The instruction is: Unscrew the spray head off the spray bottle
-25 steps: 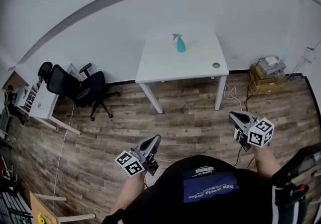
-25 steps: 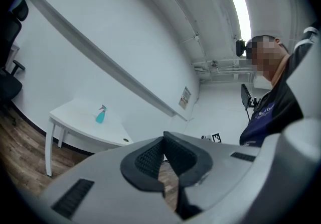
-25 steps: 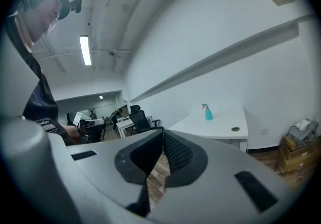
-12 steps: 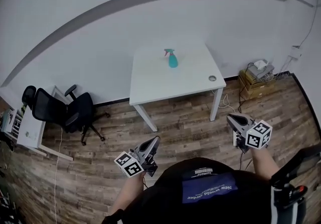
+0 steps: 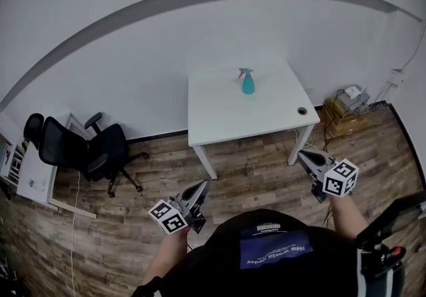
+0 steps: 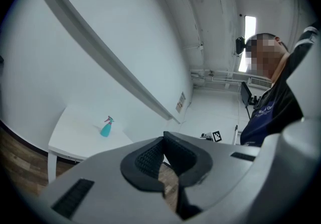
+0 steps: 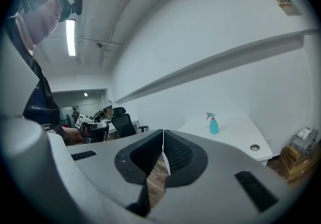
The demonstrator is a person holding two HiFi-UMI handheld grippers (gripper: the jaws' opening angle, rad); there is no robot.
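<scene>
A wood-plank floor [image 5: 253,169] fills the lower half of the head view, with a plain white wall [image 5: 133,69] behind it. One white desk [image 5: 226,116] stands against that wall; only its two front legs show. One black office chair [image 5: 90,149] sits to its left, and beyond that a second white table [image 5: 30,182] is cut off by the picture's edge. The person's dark top [image 5: 273,249] blocks the floor at the bottom.

There are two grippers, both held low over the floor and well apart from the desk. The left gripper [image 5: 202,186] has its jaws pressed together with nothing between them, and the right gripper [image 5: 301,154] is likewise pressed together and empty. Each carries one marker cube.

One cardboard box [image 5: 343,112] stands on the floor right of the desk; what lies on it is too small to make out.

One teal spray bottle [image 5: 247,82] stands upright near the desk's back edge, its spray head on. One round hole [image 5: 302,110] marks the desk's front right corner.
</scene>
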